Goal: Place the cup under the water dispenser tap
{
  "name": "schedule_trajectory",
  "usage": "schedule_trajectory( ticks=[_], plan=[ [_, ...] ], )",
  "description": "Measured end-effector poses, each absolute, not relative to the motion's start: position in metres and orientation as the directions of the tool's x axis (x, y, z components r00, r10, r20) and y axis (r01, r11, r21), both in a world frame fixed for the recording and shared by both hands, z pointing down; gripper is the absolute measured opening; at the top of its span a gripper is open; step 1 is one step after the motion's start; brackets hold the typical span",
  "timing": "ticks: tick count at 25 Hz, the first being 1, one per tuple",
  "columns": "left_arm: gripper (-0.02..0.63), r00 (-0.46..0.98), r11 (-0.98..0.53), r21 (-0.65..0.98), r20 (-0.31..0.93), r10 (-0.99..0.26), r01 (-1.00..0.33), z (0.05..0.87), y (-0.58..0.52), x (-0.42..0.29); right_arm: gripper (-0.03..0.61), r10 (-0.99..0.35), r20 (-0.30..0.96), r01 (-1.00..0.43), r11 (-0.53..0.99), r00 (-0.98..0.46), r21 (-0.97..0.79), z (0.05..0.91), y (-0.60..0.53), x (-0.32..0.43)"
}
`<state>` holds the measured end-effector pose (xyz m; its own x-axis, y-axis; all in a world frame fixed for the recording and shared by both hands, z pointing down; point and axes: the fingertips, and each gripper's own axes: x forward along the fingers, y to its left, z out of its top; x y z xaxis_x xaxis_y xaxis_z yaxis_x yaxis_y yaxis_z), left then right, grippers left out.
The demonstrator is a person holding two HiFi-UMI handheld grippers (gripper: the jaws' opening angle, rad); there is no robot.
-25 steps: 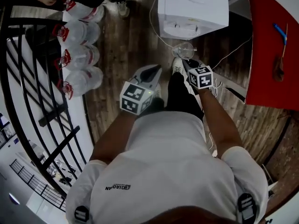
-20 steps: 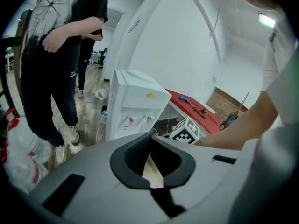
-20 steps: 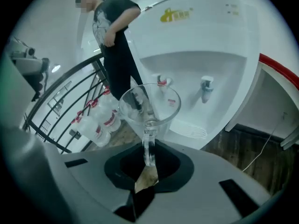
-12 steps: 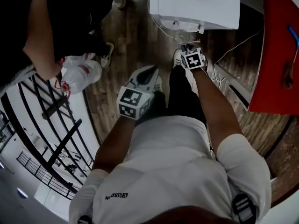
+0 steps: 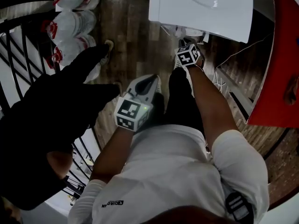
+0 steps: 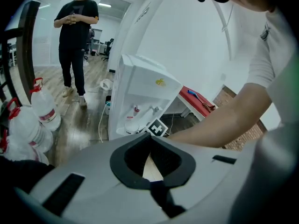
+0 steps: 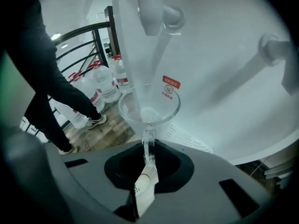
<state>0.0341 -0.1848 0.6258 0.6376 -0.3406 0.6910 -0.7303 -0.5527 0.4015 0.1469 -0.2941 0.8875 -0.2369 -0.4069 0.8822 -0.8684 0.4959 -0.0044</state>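
Observation:
A clear plastic cup point(image 7: 148, 107) hangs upright just below the red-capped tap point(image 7: 150, 7) of the white water dispenser point(image 5: 201, 6). My right gripper point(image 7: 147, 158) is shut on the cup's near rim, pinching the thin wall. In the head view that gripper point(image 5: 185, 43) reaches under the dispenser's front edge, and the cup is mostly hidden there. A second tap point(image 7: 276, 50) sticks out at the right. My left gripper point(image 5: 147, 81) stays back near the body, shut, with nothing in it; its own view looks at the dispenser point(image 6: 140, 92) from the side.
A person in black point(image 5: 56, 125) stands close at the left, a leg and shoe point(image 7: 56, 92) near the dispenser. Several large water bottles point(image 5: 70, 17) lie by a black railing point(image 5: 18, 55). A red table point(image 5: 280, 64) stands at the right, cables point(image 5: 224, 69) on the wooden floor.
My right gripper has carried the cup forward, up under the dispenser's tap. A person in black has come in at the left. The left gripper has barely moved.

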Motion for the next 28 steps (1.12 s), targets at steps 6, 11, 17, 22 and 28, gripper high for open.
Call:
schedule_trajectory(
  ticks=[6,11,17,22,28],
  plan=[
    [-0.003,0.619,-0.537,0.394,0.708,-0.341,-0.746,0.636,-0.178,0.024,0.043,-0.469,0.855,-0.872,0.488,-0.22,0.043,0.897,-0.311,0.142],
    [-0.003,0.607,-0.513,0.395,0.712,-0.353,-0.762,0.637,-0.179,0.017,0.044,-0.489,0.844,-0.874,0.484,-0.219,0.053,0.899,-0.317,0.141],
    [-0.003,0.607,-0.511,0.396,0.711,-0.355,-0.763,0.636,-0.181,0.015,0.044,-0.483,0.851,-0.886,0.461,-0.207,0.045,0.901,-0.317,0.141],
    [-0.003,0.62,-0.523,0.403,0.702,-0.35,-0.751,0.633,-0.18,0.02,0.054,-0.475,0.863,-0.888,0.455,-0.176,0.07,0.903,-0.315,0.144],
    [-0.003,0.625,-0.531,0.403,0.7,-0.346,-0.745,0.63,-0.177,0.018,0.087,-0.468,0.866,-0.882,0.466,-0.173,0.075,0.903,-0.311,0.144]
  ],
)
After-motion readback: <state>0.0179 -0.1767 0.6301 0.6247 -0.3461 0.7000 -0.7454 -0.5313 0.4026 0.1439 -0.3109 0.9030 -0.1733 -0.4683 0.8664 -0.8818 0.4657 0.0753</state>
